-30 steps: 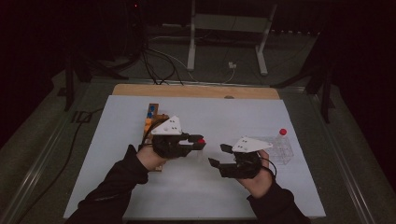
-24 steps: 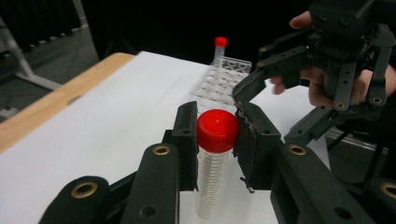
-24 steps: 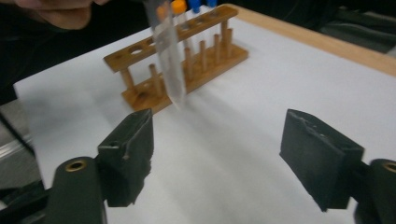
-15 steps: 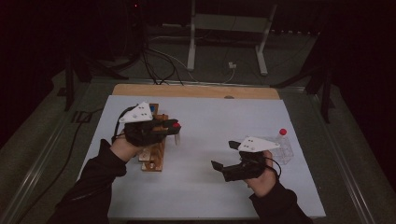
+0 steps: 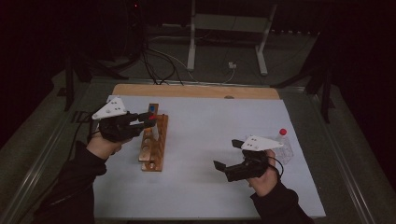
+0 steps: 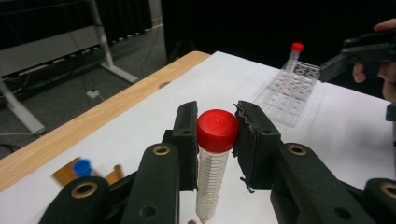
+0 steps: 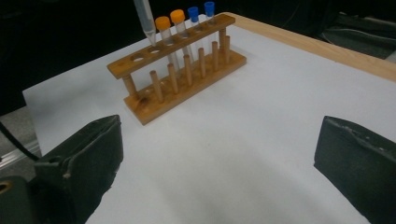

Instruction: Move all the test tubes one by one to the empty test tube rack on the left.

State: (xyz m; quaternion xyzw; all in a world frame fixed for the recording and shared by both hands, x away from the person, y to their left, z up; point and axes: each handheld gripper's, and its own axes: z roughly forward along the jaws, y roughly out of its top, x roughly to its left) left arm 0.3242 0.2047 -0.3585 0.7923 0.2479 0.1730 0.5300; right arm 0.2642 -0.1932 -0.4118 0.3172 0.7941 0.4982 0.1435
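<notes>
My left gripper [image 5: 148,120] is shut on a clear tube with a red cap [image 6: 217,130], gripping it just below the cap. The tube hangs upright over the wooden rack [image 5: 153,144], its pointed tip [image 7: 148,29] just above a free hole near the row of capped tubes. The rack holds two orange-capped tubes [image 7: 163,23] and two blue-capped ones [image 7: 194,11]. Over the white mat at the right, my right gripper [image 5: 226,153] is open. Its jaws have just been opening, and nothing is between them in the right gripper view [image 7: 219,154].
A clear plastic tray [image 5: 286,150] with one red-capped tube [image 5: 282,133] standing in it sits right of my right hand. A wooden strip [image 5: 196,91] runs along the mat's far edge. Bare white mat lies between rack and tray.
My left gripper has carried the red-capped tube from the middle of the mat leftward to above the rack. The right gripper's jaws have spread wider while that hand stayed nearly in place.
</notes>
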